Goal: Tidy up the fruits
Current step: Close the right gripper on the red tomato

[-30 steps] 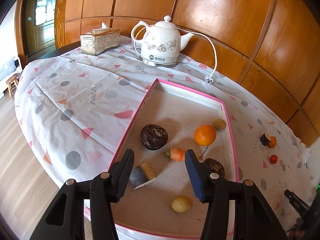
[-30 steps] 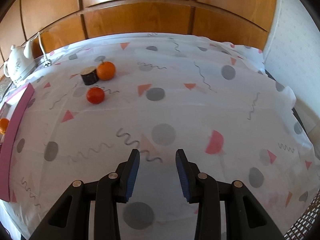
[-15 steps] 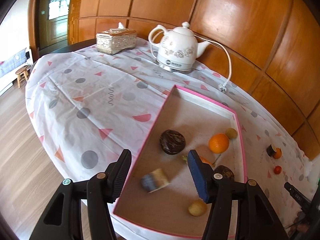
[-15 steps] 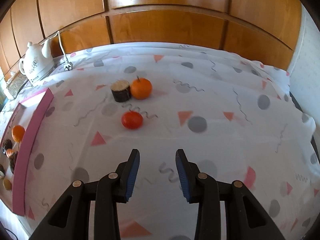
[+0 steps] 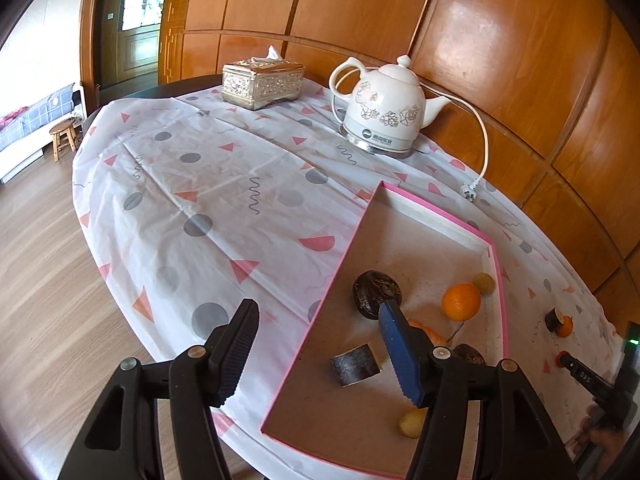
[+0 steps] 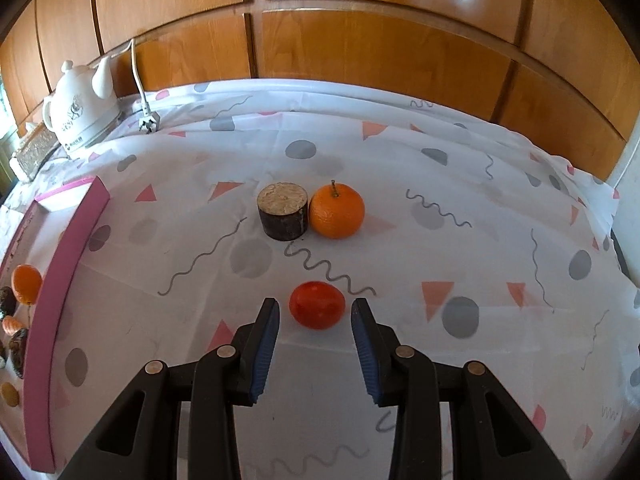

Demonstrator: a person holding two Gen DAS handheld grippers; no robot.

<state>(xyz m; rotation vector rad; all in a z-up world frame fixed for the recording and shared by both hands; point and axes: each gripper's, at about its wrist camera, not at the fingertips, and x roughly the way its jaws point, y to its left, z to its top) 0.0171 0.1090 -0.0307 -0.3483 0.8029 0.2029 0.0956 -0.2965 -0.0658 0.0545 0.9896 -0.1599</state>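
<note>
Right claw (image 6: 315, 354) hovers spread and empty, red tomato (image 6: 317, 305) just ahead of its tips, nothing between. Beyond sit a dark cylinder (image 6: 283, 211) touching an orange (image 6: 337, 211); the pink tray (image 6: 60, 268) lies off left. Left claw (image 5: 318, 350), jaws just widening, grips nothing.

A home, likely a dining room: a round table under a patterned tablecloth (image 5: 208, 184) stands against wood-panelled walls (image 5: 500, 40), with a floral ceramic electric kettle (image 5: 384, 114), a silver tissue box (image 5: 262, 83), wood flooring (image 5: 36, 280), a small stool (image 5: 64, 136) and a glazed wooden door (image 5: 140, 12).
</note>
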